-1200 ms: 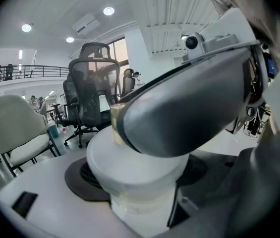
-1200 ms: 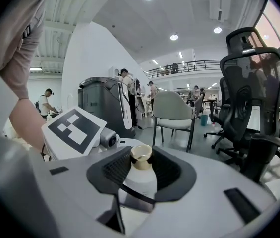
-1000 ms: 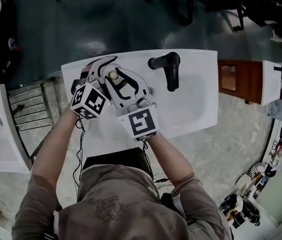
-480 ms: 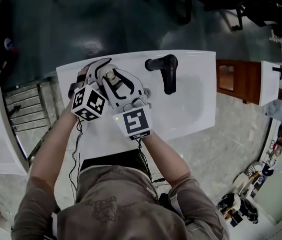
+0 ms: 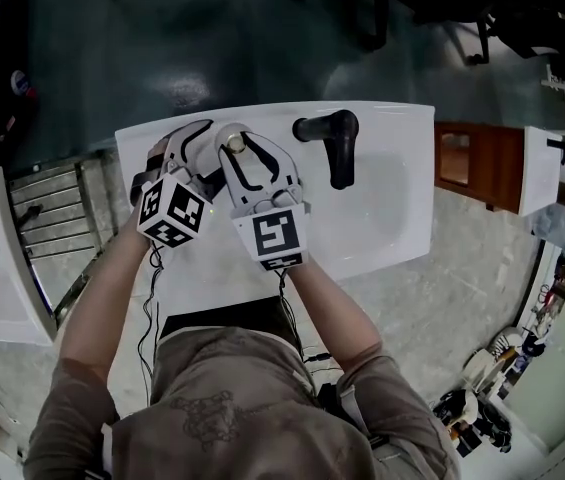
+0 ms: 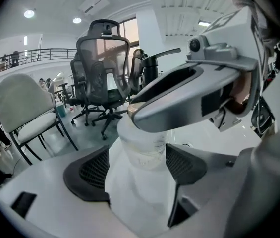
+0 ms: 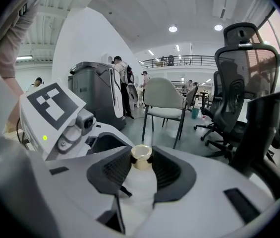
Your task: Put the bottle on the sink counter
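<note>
White opaque bottle [image 6: 139,192] with 1 tan cap [image 7: 141,154] is upright over the left end of the sink counter [image 5: 387,118], left of the black faucet [image 5: 336,140]. Left gripper [image 5: 194,146]: jaws part-open, pads pressed on the bottle body. Right gripper [image 7: 142,166]: jaws part-open, pads clamped at cap and neck.

Steep overhead look, plus two close looks along the jaws.
Head view: from above the person, facing almost straight down onto the sink counter [image 5: 402,118], with left gripper [image 5: 207,153] and right gripper [image 5: 244,146] mid-frame and floor [image 5: 212,48] beyond. Left gripper view: low, very near the bottle [image 6: 140,182], facing office chairs [image 6: 102,73]. Right gripper view: equally near, facing other chairs. Shared by all three: the bottle. Shared by head and right gripper views: the left marker cube [image 7: 48,103].
</note>
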`<state>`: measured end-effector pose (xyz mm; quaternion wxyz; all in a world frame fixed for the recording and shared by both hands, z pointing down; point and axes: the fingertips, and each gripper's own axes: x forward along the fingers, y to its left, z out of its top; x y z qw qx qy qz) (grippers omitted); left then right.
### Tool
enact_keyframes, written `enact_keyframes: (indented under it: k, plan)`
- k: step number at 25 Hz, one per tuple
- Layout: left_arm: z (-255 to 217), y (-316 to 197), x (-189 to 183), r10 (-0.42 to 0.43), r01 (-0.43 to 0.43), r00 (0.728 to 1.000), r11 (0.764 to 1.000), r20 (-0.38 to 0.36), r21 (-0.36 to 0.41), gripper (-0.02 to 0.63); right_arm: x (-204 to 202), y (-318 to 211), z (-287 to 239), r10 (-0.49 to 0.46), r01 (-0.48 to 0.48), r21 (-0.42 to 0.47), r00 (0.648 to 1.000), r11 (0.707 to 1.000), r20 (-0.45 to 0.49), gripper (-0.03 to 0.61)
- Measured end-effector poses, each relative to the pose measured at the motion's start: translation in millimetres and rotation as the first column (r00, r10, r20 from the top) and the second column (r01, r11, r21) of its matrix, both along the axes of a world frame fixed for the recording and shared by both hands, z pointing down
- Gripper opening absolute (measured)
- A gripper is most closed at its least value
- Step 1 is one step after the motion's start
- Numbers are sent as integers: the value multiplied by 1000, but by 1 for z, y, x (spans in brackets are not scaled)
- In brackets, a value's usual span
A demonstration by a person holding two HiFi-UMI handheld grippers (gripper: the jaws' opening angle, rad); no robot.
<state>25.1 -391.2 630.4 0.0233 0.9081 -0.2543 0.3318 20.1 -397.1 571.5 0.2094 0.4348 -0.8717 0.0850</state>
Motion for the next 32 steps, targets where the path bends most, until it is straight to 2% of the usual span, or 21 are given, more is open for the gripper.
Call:
enact_keyframes:
  k: [13, 17, 21, 30, 32]
  plan:
    - [-9, 7, -25, -51, 51, 999, 999, 3, 4, 336, 11, -7, 4, 57, -59, 47, 998, 997, 31, 138]
    - [-13, 14, -31, -63, 63, 998, 998, -9, -24, 336, 12, -7, 4, 73, -74, 29, 997, 997, 38, 144]
    - [-19, 16, -37, -91, 90, 996, 995, -21, -44, 334, 21, -8, 3, 103, -103, 1, 994, 995, 49, 178]
    - [-51, 20, -57, -135, 133, 989, 990, -58, -40, 333, 25, -4, -39, 149, -150, -2, 988, 989, 46, 181]
    - [-63, 18, -60, -168, 167, 983, 986, -77, -18, 292, 30, 0, -48, 150, -150, 0, 988, 989, 44, 166]
